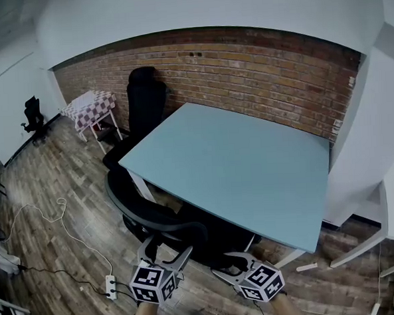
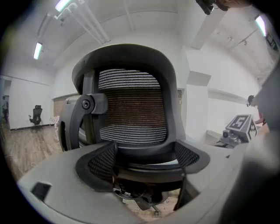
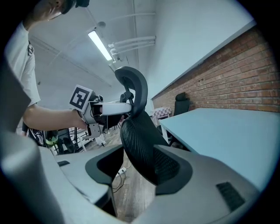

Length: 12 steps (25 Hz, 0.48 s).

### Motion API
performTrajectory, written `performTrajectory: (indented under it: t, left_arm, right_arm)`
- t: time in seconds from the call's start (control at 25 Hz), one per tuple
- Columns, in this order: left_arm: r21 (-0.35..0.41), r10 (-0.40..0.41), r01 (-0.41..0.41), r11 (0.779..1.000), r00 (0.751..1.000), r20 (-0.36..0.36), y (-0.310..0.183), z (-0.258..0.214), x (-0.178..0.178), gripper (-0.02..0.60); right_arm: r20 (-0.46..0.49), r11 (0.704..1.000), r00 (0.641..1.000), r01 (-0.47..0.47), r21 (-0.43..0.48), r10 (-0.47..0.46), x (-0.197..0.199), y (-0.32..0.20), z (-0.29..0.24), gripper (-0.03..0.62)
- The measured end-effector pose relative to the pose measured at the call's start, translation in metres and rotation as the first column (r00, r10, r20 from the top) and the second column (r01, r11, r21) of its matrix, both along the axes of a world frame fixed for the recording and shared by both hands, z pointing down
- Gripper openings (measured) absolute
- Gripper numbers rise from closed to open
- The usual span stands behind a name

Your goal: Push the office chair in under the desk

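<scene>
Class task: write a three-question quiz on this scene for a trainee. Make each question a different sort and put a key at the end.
1. True or false: the office chair sits fully under the desk.
2. What lies on the floor to the left of the left gripper in the head view? A) a power strip B) a bucket C) a book
3. Fill in: the wall behind the desk is bare ____.
Key: 1 false, since its backrest stands out at the desk's near corner; 2 A; 3 brick.
</scene>
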<state>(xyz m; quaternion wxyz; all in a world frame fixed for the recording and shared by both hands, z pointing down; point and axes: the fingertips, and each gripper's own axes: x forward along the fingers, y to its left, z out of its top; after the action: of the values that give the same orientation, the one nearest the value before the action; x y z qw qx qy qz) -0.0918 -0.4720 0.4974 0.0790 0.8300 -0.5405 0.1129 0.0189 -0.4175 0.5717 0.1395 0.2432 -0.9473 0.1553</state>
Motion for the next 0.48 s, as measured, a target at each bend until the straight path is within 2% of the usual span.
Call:
performTrajectory:
  t: [0.48]
  left_arm:
    - [-0.002, 0.007, -0.007, 1.000, 1.000, 0.006, -0.030, 0.000, 0.022, 0.463]
  right_arm:
    - [0.009, 1.000, 1.000, -0.019, -0.009, 0.019, 0.022, -0.029, 0.000, 0.233]
